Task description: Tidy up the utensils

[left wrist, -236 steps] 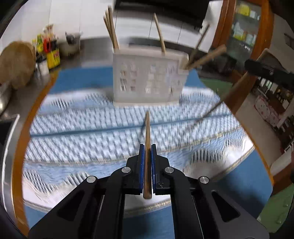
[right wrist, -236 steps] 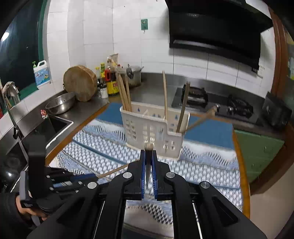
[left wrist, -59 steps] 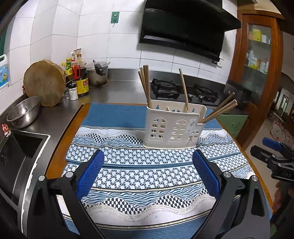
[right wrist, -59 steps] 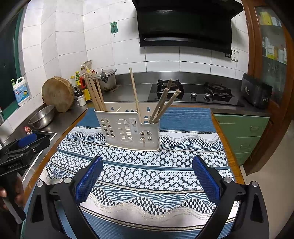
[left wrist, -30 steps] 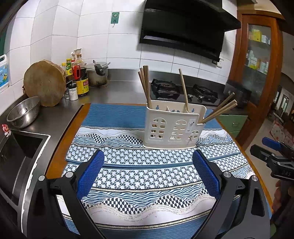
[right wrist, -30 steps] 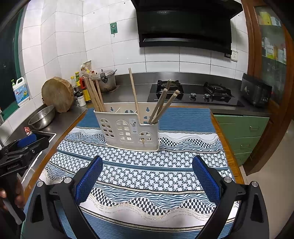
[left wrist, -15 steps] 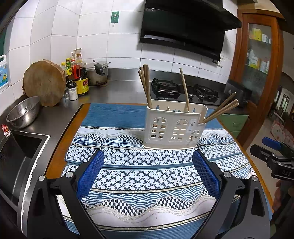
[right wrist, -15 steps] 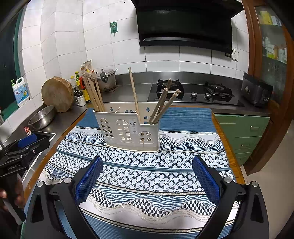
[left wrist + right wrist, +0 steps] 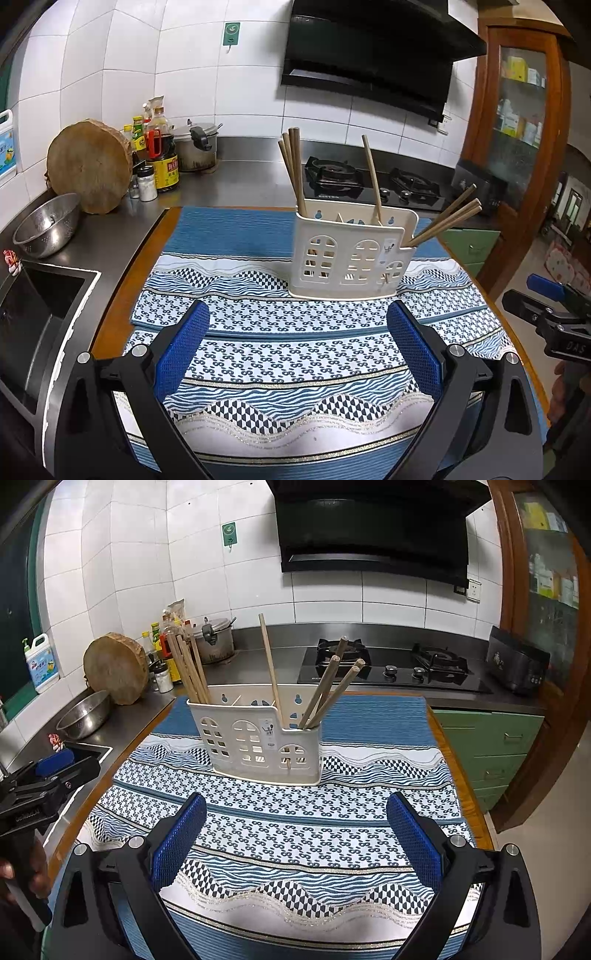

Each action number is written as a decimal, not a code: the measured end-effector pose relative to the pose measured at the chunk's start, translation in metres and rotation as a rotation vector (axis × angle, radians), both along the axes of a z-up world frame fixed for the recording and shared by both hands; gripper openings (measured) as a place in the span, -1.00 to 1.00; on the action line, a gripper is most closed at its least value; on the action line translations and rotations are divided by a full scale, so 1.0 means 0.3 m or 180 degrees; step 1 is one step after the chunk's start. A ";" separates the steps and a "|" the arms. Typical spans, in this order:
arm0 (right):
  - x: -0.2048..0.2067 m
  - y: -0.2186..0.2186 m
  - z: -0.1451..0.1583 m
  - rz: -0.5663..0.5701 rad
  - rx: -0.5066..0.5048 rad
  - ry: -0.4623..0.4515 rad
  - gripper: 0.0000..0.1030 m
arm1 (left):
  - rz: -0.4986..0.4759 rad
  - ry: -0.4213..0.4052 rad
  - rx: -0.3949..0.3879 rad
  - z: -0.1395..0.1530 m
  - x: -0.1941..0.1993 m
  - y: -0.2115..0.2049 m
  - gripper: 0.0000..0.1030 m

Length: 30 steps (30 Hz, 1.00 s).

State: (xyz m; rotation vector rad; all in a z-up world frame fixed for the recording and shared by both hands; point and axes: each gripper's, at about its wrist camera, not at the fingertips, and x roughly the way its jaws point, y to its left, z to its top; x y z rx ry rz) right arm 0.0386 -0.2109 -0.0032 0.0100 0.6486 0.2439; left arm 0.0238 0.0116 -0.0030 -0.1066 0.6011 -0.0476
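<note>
Chopsticks (image 9: 189, 672), eight, fill one holder (image 9: 258, 744); both hand-held grippers (image 9: 301, 345) (image 9: 295, 830) gape empty.

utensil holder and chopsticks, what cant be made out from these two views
- Chopsticks: lower ends hidden behind the holder front wall in both views; only slivers show through its windows.
- Holder label: too small to read in either view.
- Holder back wall and floor: hidden by its front in both views.
- Cloth near edge: covered by the left gripper in the left view and the right gripper in the right view.
</note>
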 end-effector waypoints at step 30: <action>-0.004 -0.005 -0.020 0.0004 -0.0015 0.0018 0.84 | -0.0026 -0.0001 -0.0047 -0.006 -0.006 0.005 0.86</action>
